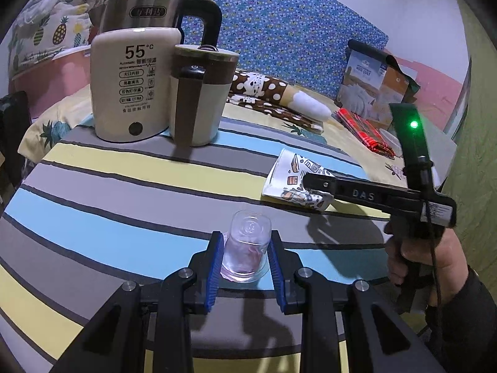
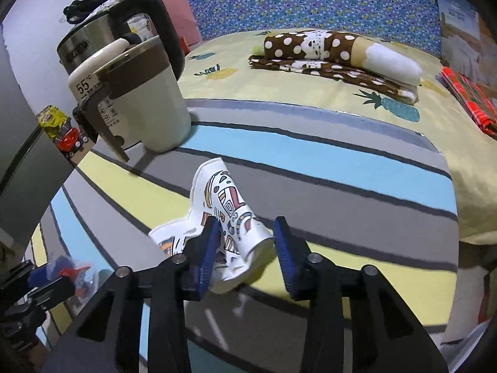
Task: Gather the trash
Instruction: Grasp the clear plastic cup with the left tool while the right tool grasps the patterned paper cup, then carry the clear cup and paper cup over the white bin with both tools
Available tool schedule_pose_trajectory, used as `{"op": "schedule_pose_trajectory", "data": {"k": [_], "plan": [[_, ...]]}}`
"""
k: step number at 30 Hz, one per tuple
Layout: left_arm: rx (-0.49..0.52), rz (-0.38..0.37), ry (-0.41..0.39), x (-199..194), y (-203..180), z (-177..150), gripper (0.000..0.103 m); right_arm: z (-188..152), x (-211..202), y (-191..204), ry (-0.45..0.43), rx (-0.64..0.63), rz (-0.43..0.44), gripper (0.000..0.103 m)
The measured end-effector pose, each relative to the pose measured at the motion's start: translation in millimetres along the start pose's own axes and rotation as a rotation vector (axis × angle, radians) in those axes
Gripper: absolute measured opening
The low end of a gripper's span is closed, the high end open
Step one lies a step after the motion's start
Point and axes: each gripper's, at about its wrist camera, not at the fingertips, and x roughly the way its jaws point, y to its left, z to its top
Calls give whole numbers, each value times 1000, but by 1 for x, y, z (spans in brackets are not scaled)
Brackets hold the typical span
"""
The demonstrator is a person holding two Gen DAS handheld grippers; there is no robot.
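A big striped cloth (image 1: pixel 130 186) in grey, yellow and blue covers the table. Behind it is a bed with a yellow pineapple sheet (image 2: pixel 310 80), and a brown roll of fabric with white dots (image 2: pixel 326 46) lies on that sheet. At the far left of the table stands a steel kettle (image 1: pixel 139 9) with a black handle. In front of the kettle is a cream box (image 1: pixel 130 84) with a big "55" on it, and just beside the box stands a cream and brown mug (image 1: pixel 202 93) with a lid. Nearer on the table lies the trash: a squashed paper cup (image 2: pixel 226 217), white with little colourful drawings, lying flat on its side on a yellow and grey stripe. The right gripper (image 2: pixel 245 248) is down at the cup. Its blue fingers (image 2: pixel 208 248) are partly spread, with the cup's bottom end between them. The left finger touches the cup, but the picture is blurry there and I cannot tell if the right one does too. A hand (image 1: pixel 435 258) in a dark sleeve holds this gripper. The left gripper (image 1: pixel 247 264) is pinching a small clear plastic cup (image 1: pixel 245 248), both blue pads pressed on its sides. That little cup stands on a blue stripe, well apart from the paper cup.
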Motion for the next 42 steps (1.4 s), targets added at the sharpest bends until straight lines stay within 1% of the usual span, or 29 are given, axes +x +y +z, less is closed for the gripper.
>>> {"op": "schedule_pose_trajectory", "data": {"k": [2, 4, 11, 14, 19, 24, 30, 37, 42], "plan": [[3, 0, 3, 1, 0, 0, 29, -3, -4, 2, -6, 5, -2, 32], [7, 2, 6, 1, -1, -1, 29, -7, -10, 3, -13, 13, -17, 31], [25, 6, 13, 3, -5, -2, 29, -19, -33, 5, -54, 44, -28, 30], [41, 5, 7, -1, -10, -3, 29, -25, -42, 3, -68, 61, -35, 30], [72, -5, -7, -15, -27, -9, 29, -45, -68, 5, -92, 87, -43, 30], [101, -27, -2, -31, -47, -26, 29, -67, -92, 7, -111, 99, -54, 30], [114, -42, 8, -52, -65, -46, 29, -86, -115, 8, -136, 114, -74, 30], [143, -63, -3, -77, -89, -60, 29, -101, -136, 9, -168, 130, -91, 30], [175, -89, 4, -85, -108, -70, 29, -109, -146, 5, -189, 145, -102, 30]]}}
